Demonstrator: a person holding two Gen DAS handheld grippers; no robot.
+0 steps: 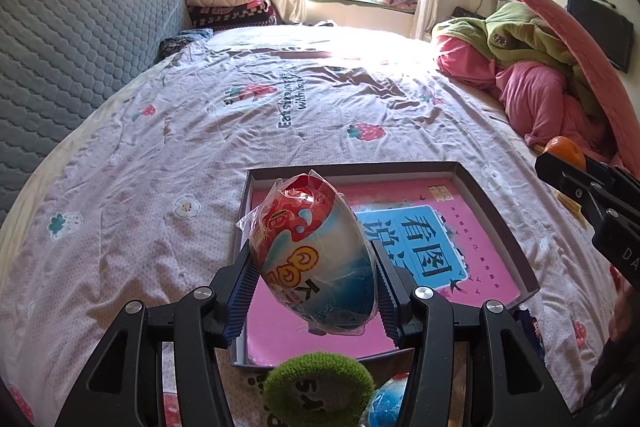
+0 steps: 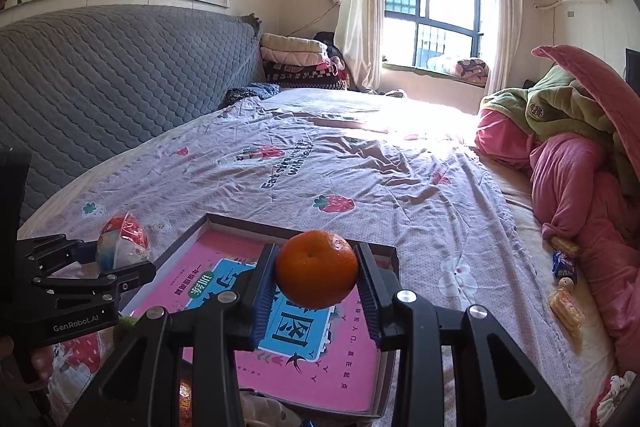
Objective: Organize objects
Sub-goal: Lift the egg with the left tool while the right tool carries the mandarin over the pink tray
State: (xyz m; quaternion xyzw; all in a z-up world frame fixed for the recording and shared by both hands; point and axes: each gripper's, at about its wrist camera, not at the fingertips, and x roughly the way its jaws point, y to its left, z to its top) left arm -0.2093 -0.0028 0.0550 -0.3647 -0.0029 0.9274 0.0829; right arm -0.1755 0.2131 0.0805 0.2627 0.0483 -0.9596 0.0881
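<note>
Left claw: the left claw (image 1: pixel 316 291) is clenched on a plastic-wrapped egg-shaped toy in red, white and blue (image 1: pixel 314 255), its ribbed blue pads pressing the wide middle from both sides.
Right claw: the right claw (image 2: pixel 316 279) grasps a round orange mandarin (image 2: pixel 316 275) at its widest part, pads on either side.
Where they are: both things hang in the air over the shallow dark cardboard box tray (image 1: pixel 496 223) with a pink and blue picture book lying flat inside it, on the bed with the strawberry-print sheet (image 1: pixel 160 147).
Egg toy handling: probably light and hollow; the loose crinkly wrapper looks slippery, so a hold across the middle seems safer than one on the tapered ends.
Mandarin handling: soft, yielding skin that would bruise under a hard squeeze; round, so likely to roll once set down inside the tray.
Nearby: a fuzzy green ring (image 1: pixel 320 383) and a blue wrapped ball (image 1: pixel 386 403) lie on the sheet just outside the tray's near edge; small snack packets (image 2: pixel 564 267) lie beside the pink blanket (image 2: pixel 568 179).
</note>
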